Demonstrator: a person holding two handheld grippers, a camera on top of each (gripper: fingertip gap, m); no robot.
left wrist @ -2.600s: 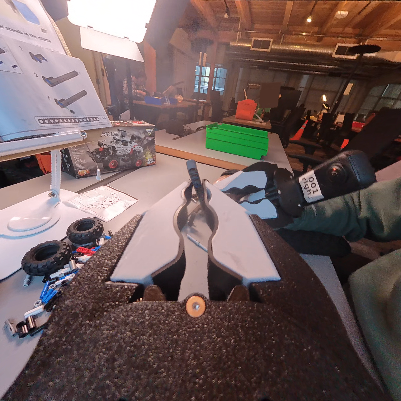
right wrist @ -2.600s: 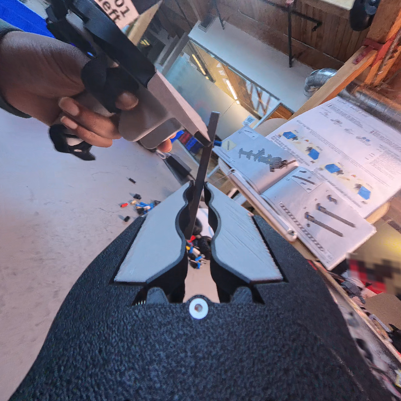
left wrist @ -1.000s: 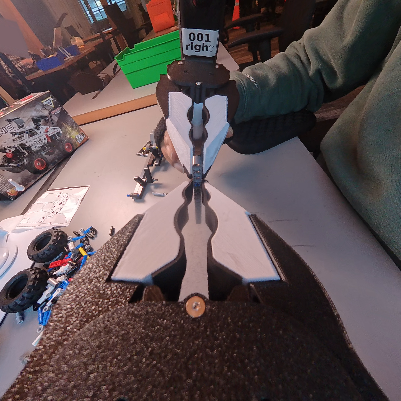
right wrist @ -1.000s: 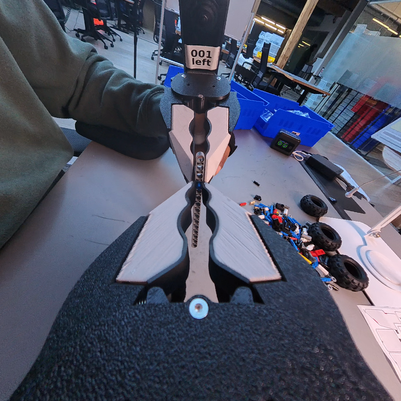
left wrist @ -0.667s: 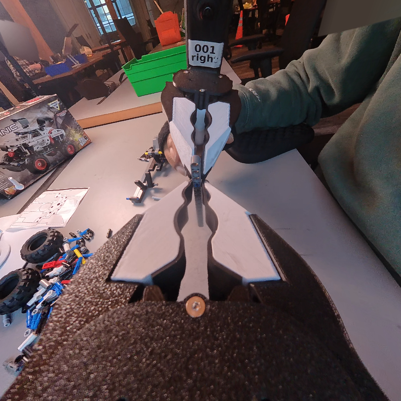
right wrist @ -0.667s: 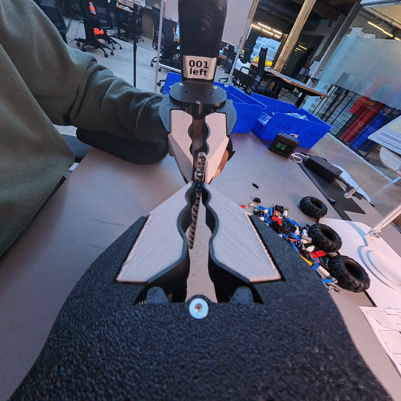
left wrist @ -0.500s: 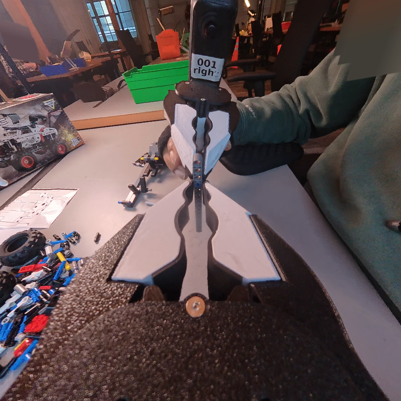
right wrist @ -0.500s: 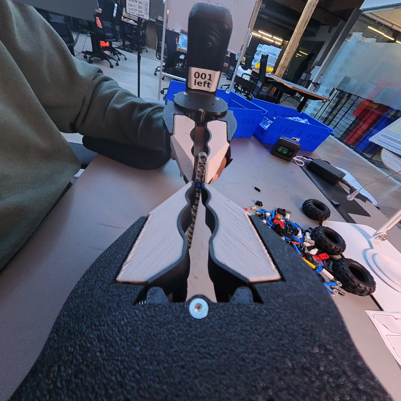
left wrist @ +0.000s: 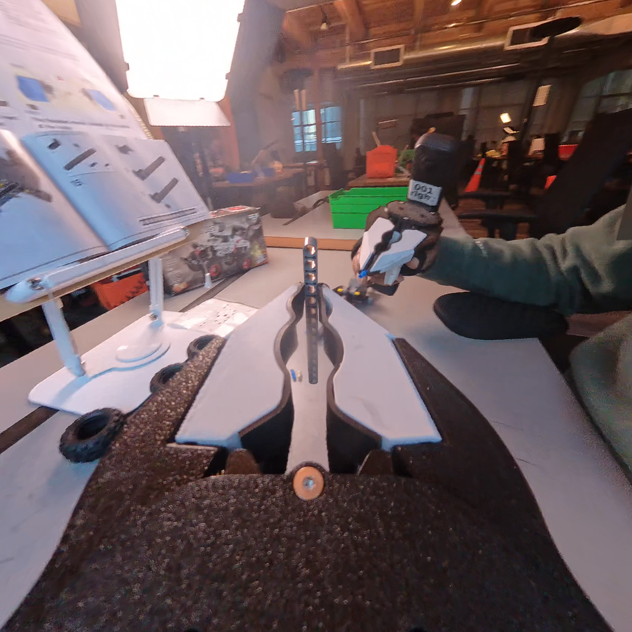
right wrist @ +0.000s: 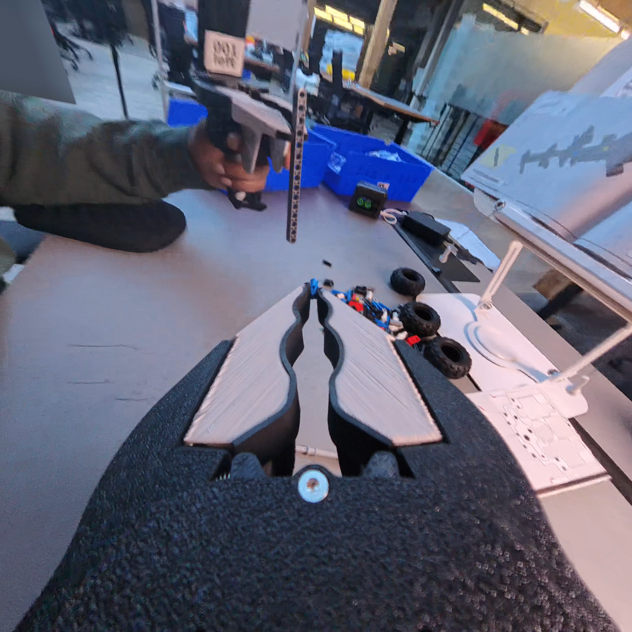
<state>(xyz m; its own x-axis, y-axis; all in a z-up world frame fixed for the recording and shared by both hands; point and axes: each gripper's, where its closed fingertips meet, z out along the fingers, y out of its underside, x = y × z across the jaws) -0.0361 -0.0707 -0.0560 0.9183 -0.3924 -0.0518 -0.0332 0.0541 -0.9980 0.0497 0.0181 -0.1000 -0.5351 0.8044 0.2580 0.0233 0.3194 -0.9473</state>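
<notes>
While apart above the grey table (left wrist: 478,393), the grippers stand thus:
Left gripper (left wrist: 312,290): clamped on a long grey holed beam (left wrist: 310,307), held upright.
Right gripper (right wrist: 313,294): tips pinched on a small blue pin (right wrist: 312,284).
Right of it: loose parts pile (right wrist: 366,304) and black tyres (right wrist: 419,318).
Far left: instruction booklet (left wrist: 85,171) on a white stand (left wrist: 102,369).
</notes>
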